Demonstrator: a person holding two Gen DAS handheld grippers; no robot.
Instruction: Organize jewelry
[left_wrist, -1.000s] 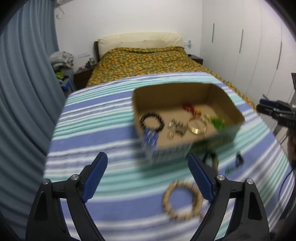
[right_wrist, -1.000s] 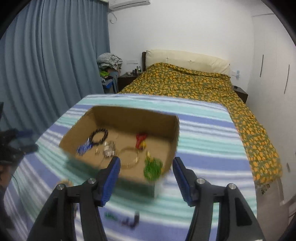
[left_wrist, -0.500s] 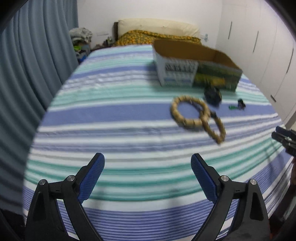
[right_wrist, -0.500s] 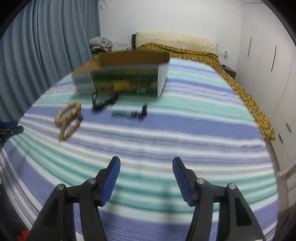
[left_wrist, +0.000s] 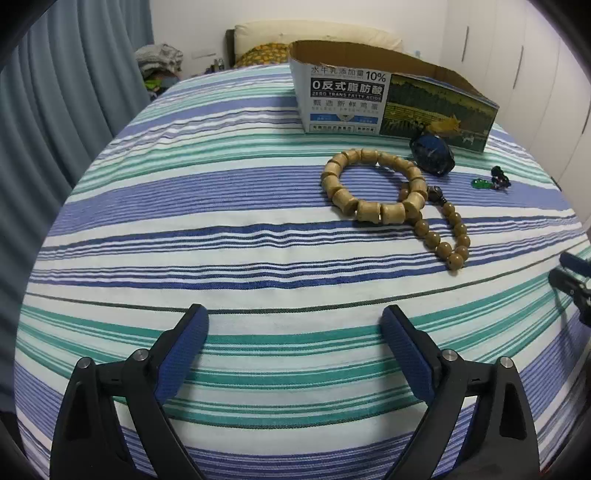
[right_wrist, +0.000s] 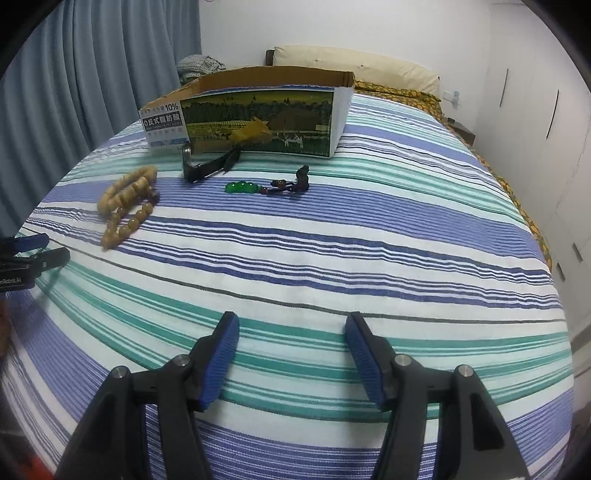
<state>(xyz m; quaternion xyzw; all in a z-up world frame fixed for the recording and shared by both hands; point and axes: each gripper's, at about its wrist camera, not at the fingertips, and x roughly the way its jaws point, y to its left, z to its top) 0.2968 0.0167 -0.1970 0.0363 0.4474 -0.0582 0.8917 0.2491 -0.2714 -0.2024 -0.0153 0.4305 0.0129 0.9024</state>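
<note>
An open cardboard box (left_wrist: 391, 99) stands at the far side of the striped cloth; it also shows in the right wrist view (right_wrist: 258, 114). In front of it lie a chunky wooden bead bracelet (left_wrist: 369, 184), a round-bead bracelet (left_wrist: 447, 232), a dark watch (left_wrist: 432, 153) and a green-beaded charm (left_wrist: 491, 181). In the right wrist view the wooden bracelets (right_wrist: 125, 199), the watch (right_wrist: 207, 166) and the green charm (right_wrist: 266, 186) lie in a row. My left gripper (left_wrist: 295, 350) is open and empty, low at the near edge. My right gripper (right_wrist: 291, 350) is open and empty, also near.
The striped cloth (left_wrist: 221, 236) covers the whole work surface. Blue curtains (right_wrist: 74, 74) hang at the left. A bed with an orange cover (right_wrist: 399, 88) lies behind, and white wardrobes (left_wrist: 535, 74) stand at the right.
Both grippers have pulled back and dropped low from above the box to the near edge of the cloth. The box interior is now out of sight. Both stayed open.
</note>
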